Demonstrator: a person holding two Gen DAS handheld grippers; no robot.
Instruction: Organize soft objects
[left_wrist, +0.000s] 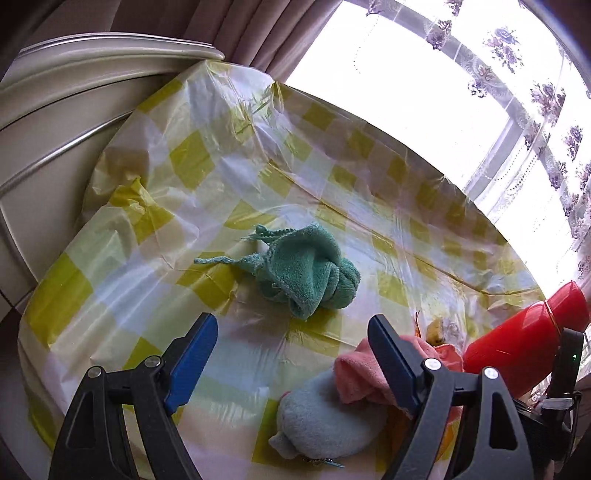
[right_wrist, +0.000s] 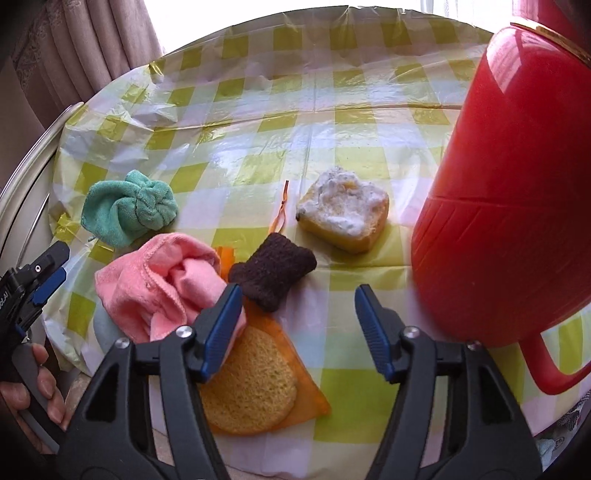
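Both grippers empty with jaws apart: green towel (left_wrist: 308, 271) lies straight ahead of left gripper (left_wrist: 291, 354), beyond pink cloth (right_wrist: 162, 280), so nearer it than right gripper (right_wrist: 295, 328).

Red jug (right_wrist: 495, 206) handle, edge-cropped

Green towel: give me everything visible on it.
The green towel is teal terry cloth, twisted into a loose knot-like ball, with one flat corner and a stitched edge trailing off. It lies on the yellow-checked tablecloth, apart from the pink cloth. Neither gripper touches it.
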